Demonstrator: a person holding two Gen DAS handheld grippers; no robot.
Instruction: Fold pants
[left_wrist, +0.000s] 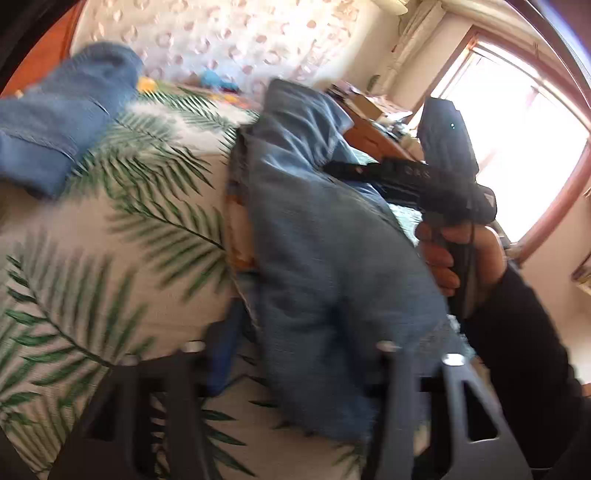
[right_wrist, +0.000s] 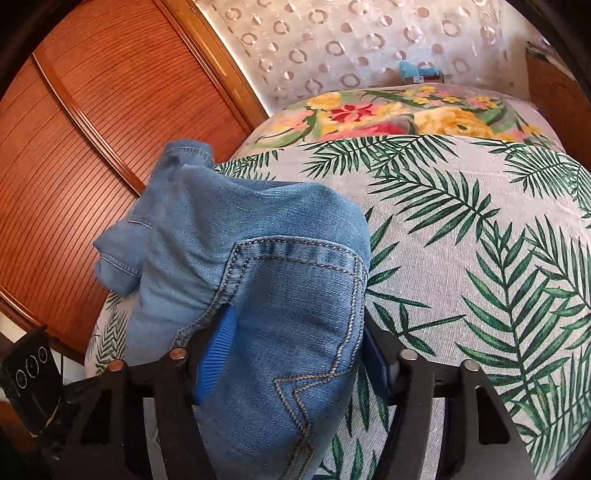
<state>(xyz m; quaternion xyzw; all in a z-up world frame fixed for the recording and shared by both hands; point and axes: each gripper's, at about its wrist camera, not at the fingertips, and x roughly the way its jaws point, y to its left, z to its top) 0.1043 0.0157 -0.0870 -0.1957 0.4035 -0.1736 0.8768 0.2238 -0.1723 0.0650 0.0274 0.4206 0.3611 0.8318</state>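
Blue denim pants (left_wrist: 325, 251) hang lifted above a bed with a palm-leaf cover (left_wrist: 122, 266). My left gripper (left_wrist: 291, 369) is shut on the denim, which drapes between its black fingers and blue pads. In the left wrist view the right gripper (left_wrist: 436, 177), held in a hand, grips the far part of the same pants. In the right wrist view my right gripper (right_wrist: 291, 354) is shut on the denim (right_wrist: 266, 266) near a stitched pocket, and the fabric bunches forward over the palm-leaf cover (right_wrist: 461, 258). More denim (left_wrist: 66, 122) lies at the bed's far left.
A wooden wardrobe door (right_wrist: 92, 129) stands left of the bed. A flowered blanket (right_wrist: 388, 114) lies at the bed's head against a circle-patterned wall. A bright window (left_wrist: 517, 129) and a cluttered wooden desk (left_wrist: 373, 122) are to the right.
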